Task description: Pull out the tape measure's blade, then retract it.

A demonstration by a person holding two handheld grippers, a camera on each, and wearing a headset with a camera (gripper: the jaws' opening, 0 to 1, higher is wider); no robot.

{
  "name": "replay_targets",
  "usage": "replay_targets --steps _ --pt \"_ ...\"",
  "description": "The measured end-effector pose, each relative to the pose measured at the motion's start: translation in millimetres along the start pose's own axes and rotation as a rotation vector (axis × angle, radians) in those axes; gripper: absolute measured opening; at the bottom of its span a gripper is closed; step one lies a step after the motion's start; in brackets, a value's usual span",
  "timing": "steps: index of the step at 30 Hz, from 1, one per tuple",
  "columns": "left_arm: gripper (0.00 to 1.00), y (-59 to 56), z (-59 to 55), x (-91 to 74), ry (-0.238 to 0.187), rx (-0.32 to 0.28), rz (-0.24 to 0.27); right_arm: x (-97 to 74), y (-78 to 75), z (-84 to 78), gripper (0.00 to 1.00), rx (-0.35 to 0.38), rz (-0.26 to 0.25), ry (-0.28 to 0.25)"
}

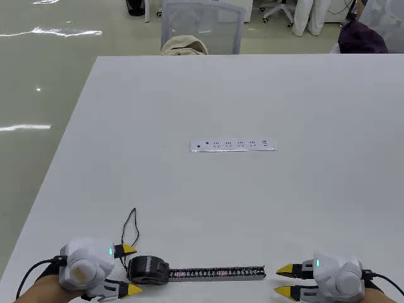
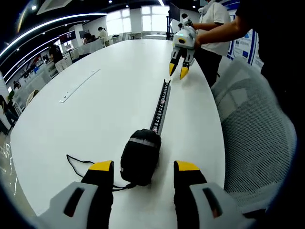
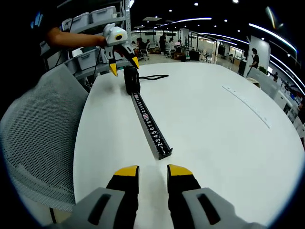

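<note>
One black, round-cased tape measure point(image 1: 149, 270) is pictured lying along the near edge of a white counter point(image 1: 252, 95), its dark numbered metal blade point(image 1: 218, 273) drawn out flat. The long axis is set across the person, casing at left, hooked tip pointing right. The casing's rear is straddled by the wide-open jaws of the left hand-held gripper point(image 1: 130, 269), apparently without contact. The right hand-held gripper point(image 1: 285, 281) is parted and empty just beyond the tip. The pull-out is judged complete; retraction is expected to call for the casing to be steadied and the blade lock released.
</note>
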State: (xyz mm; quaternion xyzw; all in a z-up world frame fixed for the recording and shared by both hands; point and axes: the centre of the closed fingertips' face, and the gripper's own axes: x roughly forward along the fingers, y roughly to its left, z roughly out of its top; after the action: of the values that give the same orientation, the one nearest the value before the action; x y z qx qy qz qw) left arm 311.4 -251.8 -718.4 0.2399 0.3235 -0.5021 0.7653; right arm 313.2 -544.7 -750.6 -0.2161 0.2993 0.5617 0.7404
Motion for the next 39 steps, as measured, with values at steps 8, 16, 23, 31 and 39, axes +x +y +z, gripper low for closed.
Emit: replay_targets --steps 8,16,23,31,39 --pt "0.57 -11.6 -0.6 -6.0 -0.038 -0.100 0.043 -4.8 6.6 2.7 0.31 0.020 -0.039 -0.017" --pt "0.62 -18.7 -8.4 -8.2 -0.041 -0.159 0.094 -12.7 13.0 7.5 0.41 0.051 -0.079 -0.041" --pt "0.67 -30.7 -7.6 -9.0 -0.073 -0.217 0.132 -14.3 20.5 12.1 0.46 0.078 -0.108 -0.061" --pt "0.72 -33.5 -13.1 -17.8 -0.097 -0.282 0.203 -17.0 26.0 18.1 0.54 0.129 -0.158 -0.087" --pt "0.76 -44.1 -12.3 -24.0 -0.095 -0.311 0.233 -18.9 30.6 22.9 0.61 0.166 -0.209 -0.095"
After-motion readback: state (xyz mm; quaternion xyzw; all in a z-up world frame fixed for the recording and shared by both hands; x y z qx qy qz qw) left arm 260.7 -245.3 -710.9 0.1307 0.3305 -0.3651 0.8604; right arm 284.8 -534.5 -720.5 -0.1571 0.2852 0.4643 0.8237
